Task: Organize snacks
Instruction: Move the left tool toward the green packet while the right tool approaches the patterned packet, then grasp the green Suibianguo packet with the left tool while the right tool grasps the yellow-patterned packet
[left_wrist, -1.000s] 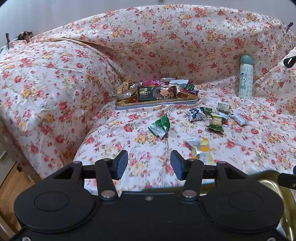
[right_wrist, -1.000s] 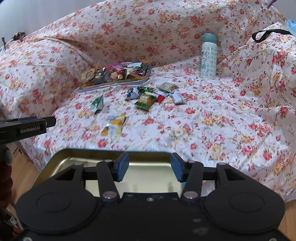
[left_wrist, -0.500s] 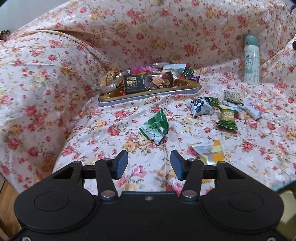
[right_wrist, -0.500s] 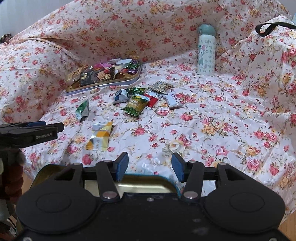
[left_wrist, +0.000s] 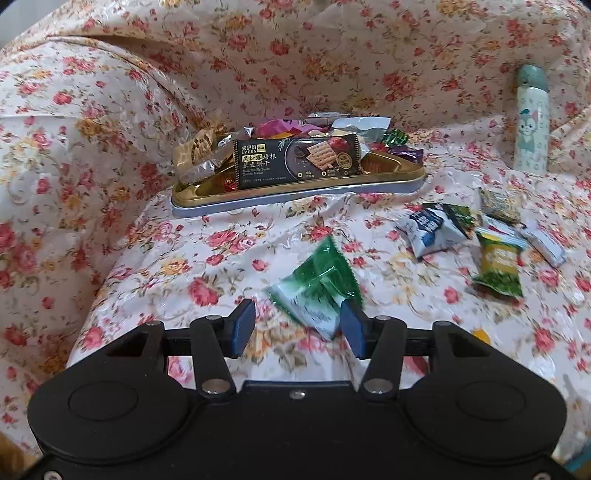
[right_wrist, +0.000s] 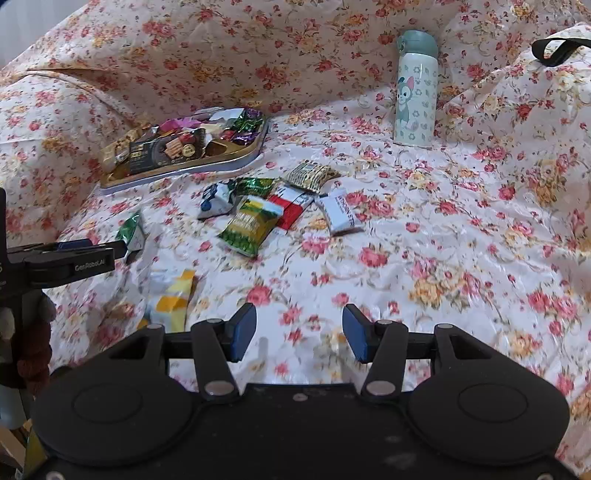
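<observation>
A sofa draped in a floral cover (left_wrist: 122, 206) fills our view. At twelve o'clock from our left tool (left_wrist: 297, 328) sits the gold tray (left_wrist: 295, 192) heaped with snacks, a black biscuit pack (left_wrist: 295, 157) in front. Our left tool stands partly open and empty, with the green packet (left_wrist: 319, 288) just ahead at one o'clock. Our right tool (right_wrist: 299, 332) is likewise partly open, holding nothing; the yellow packet (right_wrist: 171, 299) lies at ten o'clock, the loose snack cluster (right_wrist: 273, 205) at twelve.
</observation>
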